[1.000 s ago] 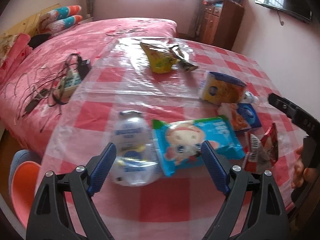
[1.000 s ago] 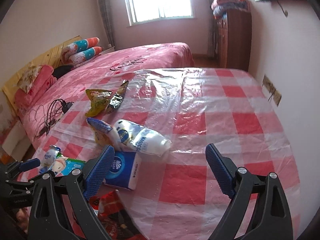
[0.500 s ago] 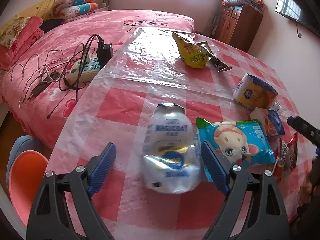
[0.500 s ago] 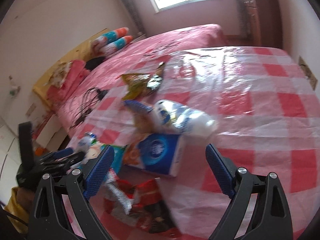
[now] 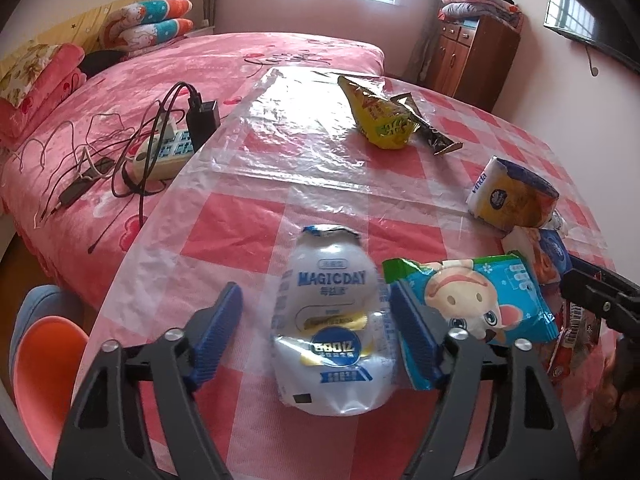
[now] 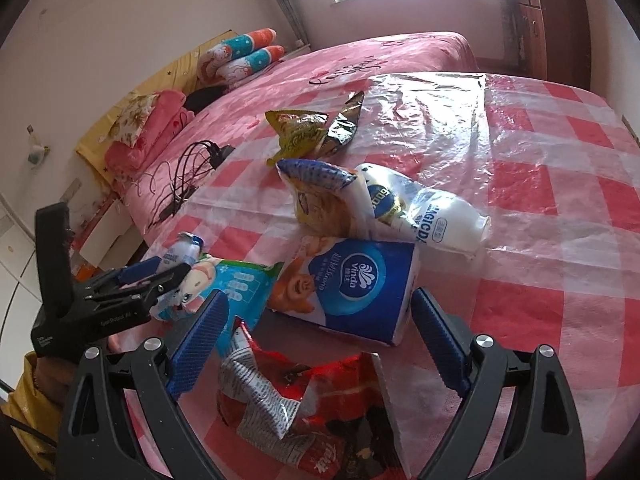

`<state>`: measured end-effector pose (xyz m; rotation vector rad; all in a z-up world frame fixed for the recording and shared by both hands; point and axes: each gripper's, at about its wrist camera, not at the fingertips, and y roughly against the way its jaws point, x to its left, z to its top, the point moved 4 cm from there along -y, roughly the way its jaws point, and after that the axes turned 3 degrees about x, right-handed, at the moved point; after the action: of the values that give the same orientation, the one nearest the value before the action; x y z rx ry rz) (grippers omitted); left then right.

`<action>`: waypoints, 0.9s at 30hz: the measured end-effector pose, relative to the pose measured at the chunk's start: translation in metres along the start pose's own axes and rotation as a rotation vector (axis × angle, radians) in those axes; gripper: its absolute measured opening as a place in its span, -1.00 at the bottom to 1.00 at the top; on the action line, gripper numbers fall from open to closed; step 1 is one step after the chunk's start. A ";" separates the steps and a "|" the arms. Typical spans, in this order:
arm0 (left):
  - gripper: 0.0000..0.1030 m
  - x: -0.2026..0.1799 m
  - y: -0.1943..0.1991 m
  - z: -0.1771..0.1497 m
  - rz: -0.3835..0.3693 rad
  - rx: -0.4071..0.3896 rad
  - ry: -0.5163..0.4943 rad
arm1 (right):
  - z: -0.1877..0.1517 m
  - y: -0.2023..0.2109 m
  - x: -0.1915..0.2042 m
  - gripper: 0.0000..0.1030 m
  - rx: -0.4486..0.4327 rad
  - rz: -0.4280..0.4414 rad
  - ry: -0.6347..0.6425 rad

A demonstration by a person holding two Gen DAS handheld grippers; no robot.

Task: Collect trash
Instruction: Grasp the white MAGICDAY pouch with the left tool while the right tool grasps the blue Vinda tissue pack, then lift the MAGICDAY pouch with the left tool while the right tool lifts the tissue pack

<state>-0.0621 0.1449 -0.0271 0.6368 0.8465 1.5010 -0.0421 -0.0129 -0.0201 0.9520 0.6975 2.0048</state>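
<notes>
A squashed white MAGICDAY bottle (image 5: 332, 328) lies on the red-checked table (image 5: 240, 240) between the pads of my left gripper (image 5: 316, 300). Its jaws are closing; the left pad still stands clear of the bottle. A blue cartoon wipes pack (image 5: 472, 300) lies just right of it. In the right wrist view my right gripper (image 6: 320, 300) is open above a crumpled red snack wrapper (image 6: 304, 400), with a blue Vinda tissue pack (image 6: 352, 288) just beyond its tips. The left gripper (image 6: 160, 276) shows at the left there, around the small bottle (image 6: 182, 252).
Further back lie a yellow snack bag (image 5: 380, 116), a dark wrapper (image 5: 424, 124), a yellow tissue pack (image 5: 512, 196) and a second white bottle (image 6: 424, 212). A power strip with cables (image 5: 160, 152) sits on the pink bed. An orange stool (image 5: 44, 364) stands at the table's left edge.
My left gripper shifted so the bottle sits between its pads, and the jaws have narrowed. My right gripper swung down and left, bringing the tissue pack and red wrapper close.
</notes>
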 end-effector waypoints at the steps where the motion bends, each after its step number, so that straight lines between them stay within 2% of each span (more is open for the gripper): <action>1: 0.28 -0.001 0.000 0.000 0.012 -0.006 -0.007 | 0.000 -0.001 -0.001 0.78 0.005 -0.001 -0.005; 4: 0.14 -0.003 0.000 0.000 0.014 -0.016 -0.014 | 0.000 -0.001 -0.001 0.77 0.000 -0.021 -0.001; 8: 0.13 -0.002 0.001 0.000 0.009 -0.024 -0.004 | 0.001 -0.005 0.000 0.77 0.001 -0.057 0.005; 14: 0.13 -0.001 0.002 0.000 0.002 -0.027 0.002 | 0.005 -0.011 0.004 0.61 0.002 -0.126 0.028; 27: 0.13 0.000 0.002 0.000 -0.021 -0.031 0.018 | 0.006 -0.012 0.006 0.38 -0.003 -0.114 0.041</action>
<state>-0.0633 0.1449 -0.0252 0.5909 0.8393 1.5006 -0.0341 -0.0009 -0.0231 0.8520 0.7541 1.9291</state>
